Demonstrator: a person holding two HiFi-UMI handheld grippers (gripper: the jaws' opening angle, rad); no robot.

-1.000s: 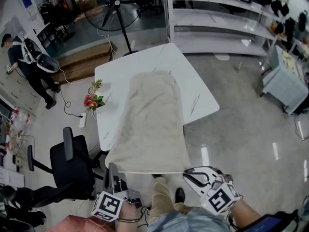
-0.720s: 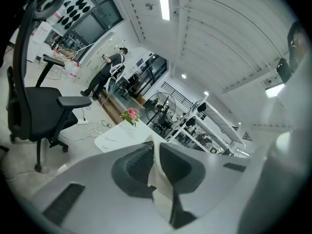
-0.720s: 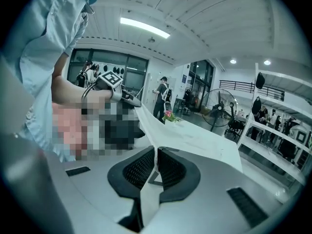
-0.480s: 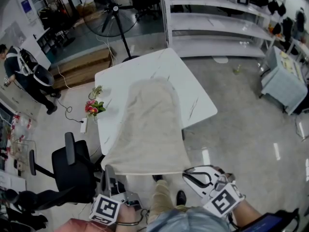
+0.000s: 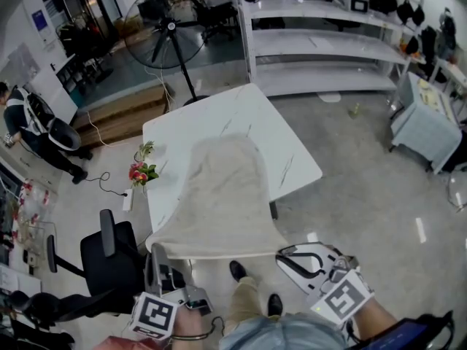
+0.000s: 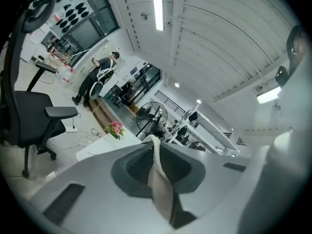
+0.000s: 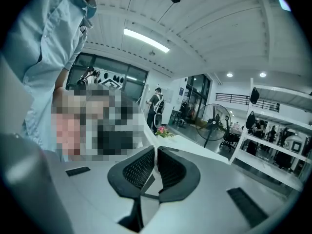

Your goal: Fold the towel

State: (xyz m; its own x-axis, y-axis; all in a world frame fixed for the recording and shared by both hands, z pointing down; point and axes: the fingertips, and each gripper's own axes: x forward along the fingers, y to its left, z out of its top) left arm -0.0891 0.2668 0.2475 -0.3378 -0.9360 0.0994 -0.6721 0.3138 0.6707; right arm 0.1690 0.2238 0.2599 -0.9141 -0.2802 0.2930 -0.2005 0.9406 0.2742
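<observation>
A beige towel point(image 5: 219, 195) lies lengthwise on the white table point(image 5: 241, 111). Its near end is lifted off the table's front edge and stretched between my two grippers. My left gripper point(image 5: 153, 252) is shut on the near left corner. In the left gripper view a fold of the towel point(image 6: 160, 184) is pinched between the dark pads point(image 6: 134, 167) of the left gripper point(image 6: 155, 152). My right gripper point(image 5: 282, 254) is shut on the near right corner. In the right gripper view a thin towel edge point(image 7: 155, 156) runs between the pads of the right gripper point(image 7: 156, 167).
Pink flowers point(image 5: 140, 168) stand at the table's left edge. A black office chair point(image 5: 109, 257) is at the near left. A floor fan point(image 5: 164, 28) and white shelves point(image 5: 328, 42) stand behind the table. A person point(image 5: 33, 126) stands far left. A grey cart point(image 5: 423, 122) stands right.
Both grippers have risen together with the towel's near corners. The near edge now hangs higher and tauter off the table's front.
</observation>
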